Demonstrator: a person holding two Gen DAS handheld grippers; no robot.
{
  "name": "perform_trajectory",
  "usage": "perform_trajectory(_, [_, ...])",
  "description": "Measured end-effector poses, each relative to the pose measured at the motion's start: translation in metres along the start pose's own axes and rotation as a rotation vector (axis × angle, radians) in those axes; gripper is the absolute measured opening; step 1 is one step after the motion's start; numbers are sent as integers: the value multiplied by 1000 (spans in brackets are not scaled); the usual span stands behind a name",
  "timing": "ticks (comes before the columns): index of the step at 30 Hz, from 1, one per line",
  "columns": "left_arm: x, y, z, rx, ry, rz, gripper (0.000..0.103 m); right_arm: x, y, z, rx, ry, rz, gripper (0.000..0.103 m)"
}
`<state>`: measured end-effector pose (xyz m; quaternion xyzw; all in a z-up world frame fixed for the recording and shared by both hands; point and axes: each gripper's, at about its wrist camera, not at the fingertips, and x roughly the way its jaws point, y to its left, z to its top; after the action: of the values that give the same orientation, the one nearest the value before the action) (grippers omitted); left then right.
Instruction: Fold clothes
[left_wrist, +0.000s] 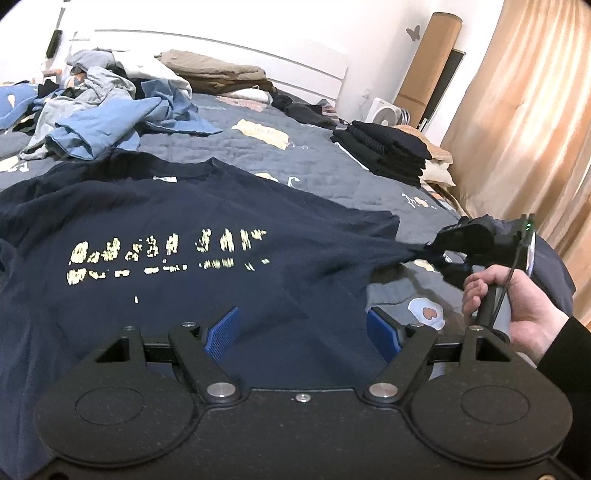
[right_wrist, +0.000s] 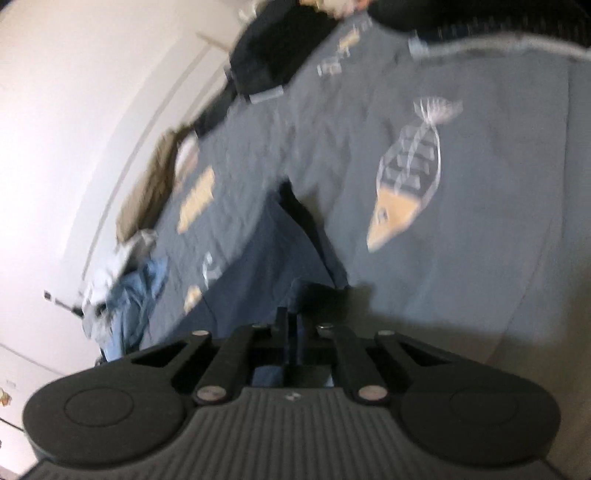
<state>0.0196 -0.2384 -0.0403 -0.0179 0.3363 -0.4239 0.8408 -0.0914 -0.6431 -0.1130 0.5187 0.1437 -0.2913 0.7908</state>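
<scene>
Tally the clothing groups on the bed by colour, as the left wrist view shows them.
Navy T-shirt with cracked yellow print, spread flat, its corner pinched by the right gripper: 1
Heap of light blue and grey unfolded clothes: 1
Stack of folded black clothes: 1
Stack of folded olive-brown clothes: 1
Loose black garment: 1
Total: 5

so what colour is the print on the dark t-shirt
Pale yellow, cracked lettering on the navy t-shirt, clearest in the left wrist view.
</scene>
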Motion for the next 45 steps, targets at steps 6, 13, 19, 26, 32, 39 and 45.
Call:
perform_trajectory(6, [-4,1,-1,8,-2,1,75,17,3,-2,-123,22,-60,8])
perform_trajectory(13, [-9,1,0,8,-7,-1,75,1,14,1,-88,68,38,44])
perform_trajectory(19, [-12,0,-3,27,-4,-2,75,-16,25,-16,-127,98,36,52])
perform_trajectory(26, [-27,4,-5,41,-24,12,75,-36,31,-35,-242,111,5,52])
perform_trajectory(32, [-52,26,3,36,-65,70,77,-65,32,-68,-340,179,20,52])
perform_trajectory(39, [-99,78,-6,-71,-89,211,80,-117,26,-116,-449,265,64,52])
perform_trajectory(45, [-145,103,-54,-81,-35,273,80,-159,-6,-149,-461,324,109,52])
